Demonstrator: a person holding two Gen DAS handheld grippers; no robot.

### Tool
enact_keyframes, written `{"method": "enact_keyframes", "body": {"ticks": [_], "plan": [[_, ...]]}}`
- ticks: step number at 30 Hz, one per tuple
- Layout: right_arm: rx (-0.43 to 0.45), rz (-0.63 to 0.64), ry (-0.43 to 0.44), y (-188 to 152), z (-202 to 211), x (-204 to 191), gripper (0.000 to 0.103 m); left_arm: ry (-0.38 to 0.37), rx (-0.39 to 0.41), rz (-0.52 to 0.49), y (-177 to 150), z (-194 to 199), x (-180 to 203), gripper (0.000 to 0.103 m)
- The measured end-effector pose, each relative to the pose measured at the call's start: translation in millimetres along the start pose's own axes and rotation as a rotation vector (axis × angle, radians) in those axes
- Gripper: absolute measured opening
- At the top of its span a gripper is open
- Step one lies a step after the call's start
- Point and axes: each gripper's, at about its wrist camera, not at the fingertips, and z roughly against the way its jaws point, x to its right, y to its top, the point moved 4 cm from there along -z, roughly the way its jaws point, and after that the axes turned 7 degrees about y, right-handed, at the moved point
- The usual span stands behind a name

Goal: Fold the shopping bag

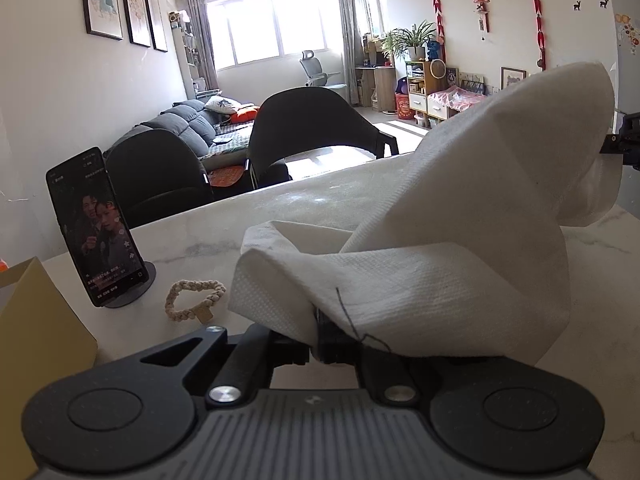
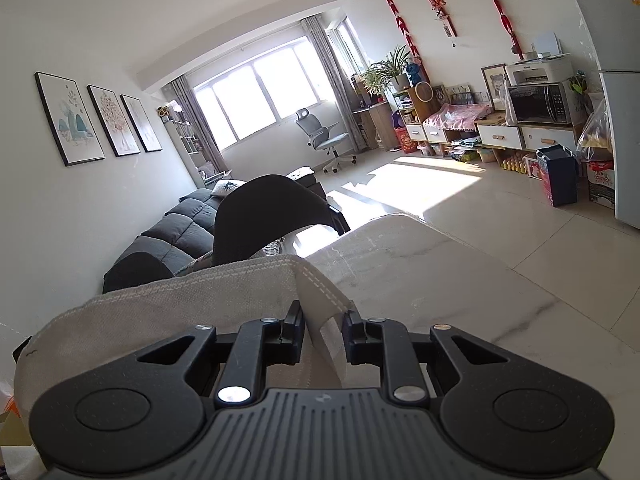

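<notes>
The white non-woven shopping bag [image 1: 460,208] hangs slack between my two grippers above the marble table [image 1: 200,240]. My left gripper [image 1: 334,344] is shut on one low corner of it; cloth drapes over the fingers, and a loose black thread [image 1: 347,316] dangles there. From that corner the bag rises to the right, where my right gripper [image 1: 624,140] holds the other end higher. In the right wrist view the bag [image 2: 180,312] spreads off to the left. Its stitched edge and strap run down between the fingers of the right gripper [image 2: 325,332], which is shut on them.
A phone [image 1: 100,228] on a stand, a braided rope ring [image 1: 192,300] and a yellow box [image 1: 36,340] lie on the table to the left. Two dark chairs [image 1: 312,128] stand at the far edge. The table [image 2: 440,288] ends close on the right, with floor beyond.
</notes>
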Motion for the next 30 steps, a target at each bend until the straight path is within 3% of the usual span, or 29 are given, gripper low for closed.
{"method": "enact_keyframes", "body": {"ticks": [14, 17, 19, 22, 30], "plan": [[-0.015, -0.005, -0.056, -1, -9, 14, 0.024, -0.018, -0.045, -0.060, -15, -3, 2, 0.007], [-0.018, -0.004, -0.067, -2, -11, 18, 0.026, -0.020, -0.049, -0.061, -18, -3, 1, 0.017], [-0.021, -0.004, -0.073, -2, -12, 20, 0.026, -0.012, -0.046, -0.046, -19, -3, -3, 0.036], [-0.025, -0.003, -0.084, -2, -15, 24, 0.026, -0.018, -0.046, -0.031, -20, -1, -7, 0.045], [-0.035, -0.002, -0.111, -3, -21, 33, 0.026, -0.041, -0.034, -0.074, -21, 9, -2, 0.055]]}}
